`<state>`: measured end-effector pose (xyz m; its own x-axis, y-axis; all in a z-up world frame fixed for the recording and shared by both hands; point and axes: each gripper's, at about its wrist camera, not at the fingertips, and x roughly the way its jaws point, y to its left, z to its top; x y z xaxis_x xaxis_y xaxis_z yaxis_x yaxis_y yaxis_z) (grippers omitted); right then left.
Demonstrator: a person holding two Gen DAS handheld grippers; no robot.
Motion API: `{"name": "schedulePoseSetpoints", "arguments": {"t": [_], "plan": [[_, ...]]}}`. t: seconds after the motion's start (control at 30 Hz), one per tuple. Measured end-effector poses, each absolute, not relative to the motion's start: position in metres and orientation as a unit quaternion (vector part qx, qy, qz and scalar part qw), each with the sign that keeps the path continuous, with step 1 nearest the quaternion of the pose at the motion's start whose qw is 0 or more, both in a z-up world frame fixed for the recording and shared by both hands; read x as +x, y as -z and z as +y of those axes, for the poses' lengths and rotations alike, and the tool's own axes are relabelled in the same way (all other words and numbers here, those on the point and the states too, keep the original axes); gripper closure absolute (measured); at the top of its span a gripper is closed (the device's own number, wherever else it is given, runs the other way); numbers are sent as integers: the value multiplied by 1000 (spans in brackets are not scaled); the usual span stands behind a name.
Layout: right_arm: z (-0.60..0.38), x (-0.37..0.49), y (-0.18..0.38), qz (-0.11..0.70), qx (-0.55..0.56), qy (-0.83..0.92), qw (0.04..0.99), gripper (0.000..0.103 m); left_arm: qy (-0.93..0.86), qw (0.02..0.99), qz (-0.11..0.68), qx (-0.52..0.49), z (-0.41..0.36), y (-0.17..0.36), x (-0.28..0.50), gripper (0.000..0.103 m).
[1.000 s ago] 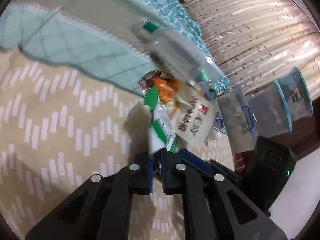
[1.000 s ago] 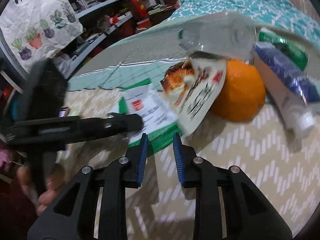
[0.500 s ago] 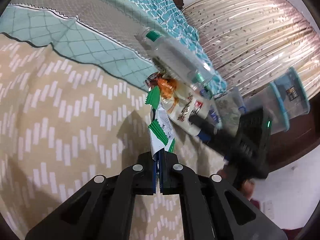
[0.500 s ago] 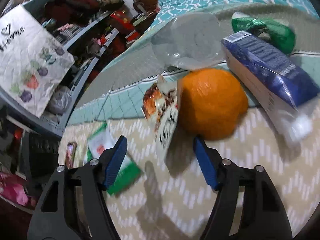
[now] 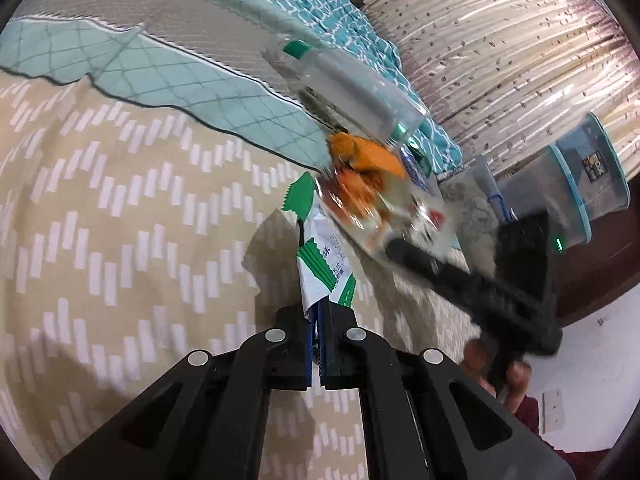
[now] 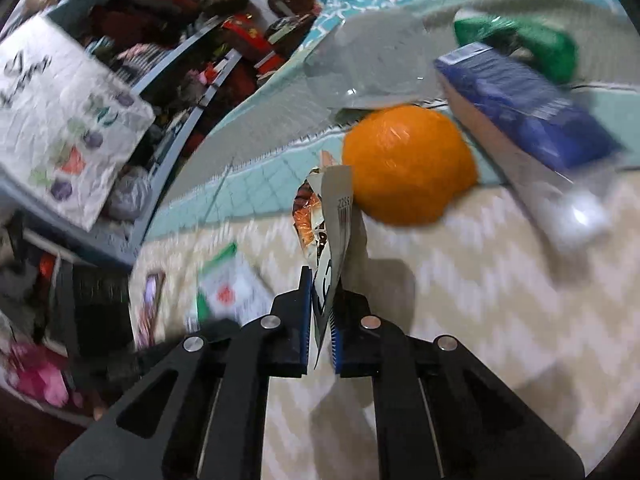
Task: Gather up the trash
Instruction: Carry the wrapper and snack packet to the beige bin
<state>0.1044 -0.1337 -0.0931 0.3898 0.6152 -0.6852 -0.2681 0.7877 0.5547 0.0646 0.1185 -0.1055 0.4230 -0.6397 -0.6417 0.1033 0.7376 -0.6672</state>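
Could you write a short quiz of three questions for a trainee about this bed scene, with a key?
1. True or false: the left hand-held gripper holds a green and white wrapper.
2. What does the right hand-held gripper pinch? A) the orange B) a snack packet C) the clear bottle
3. Fill in: the blue and white tube lies beside the ____.

Key: 1 true; 2 B; 3 orange.

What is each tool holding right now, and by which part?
Left tool: green-and-white wrapper, by its bottom edge. Right tool: snack packet, by its lower end.
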Motion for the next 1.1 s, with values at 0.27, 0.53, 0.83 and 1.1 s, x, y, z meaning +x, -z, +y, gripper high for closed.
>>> {"name": "schedulePoseSetpoints", "arguments": {"t": [0.27, 0.53, 0.83, 1.1], "plan": [[-226, 32, 94, 463, 218, -205, 834, 93, 276, 785, 499, -243, 69, 98, 64, 101], [-336, -21, 103, 397, 324, -111, 852, 94, 342, 762, 521, -176, -23, 86, 72, 101], [-454, -62, 111, 335, 378, -12, 863, 94, 427, 724, 540, -57, -179, 79, 87, 101], [-558, -79, 109, 281, 411, 74, 864, 94, 491, 681, 542, 20, -331, 73, 98, 101]]}}
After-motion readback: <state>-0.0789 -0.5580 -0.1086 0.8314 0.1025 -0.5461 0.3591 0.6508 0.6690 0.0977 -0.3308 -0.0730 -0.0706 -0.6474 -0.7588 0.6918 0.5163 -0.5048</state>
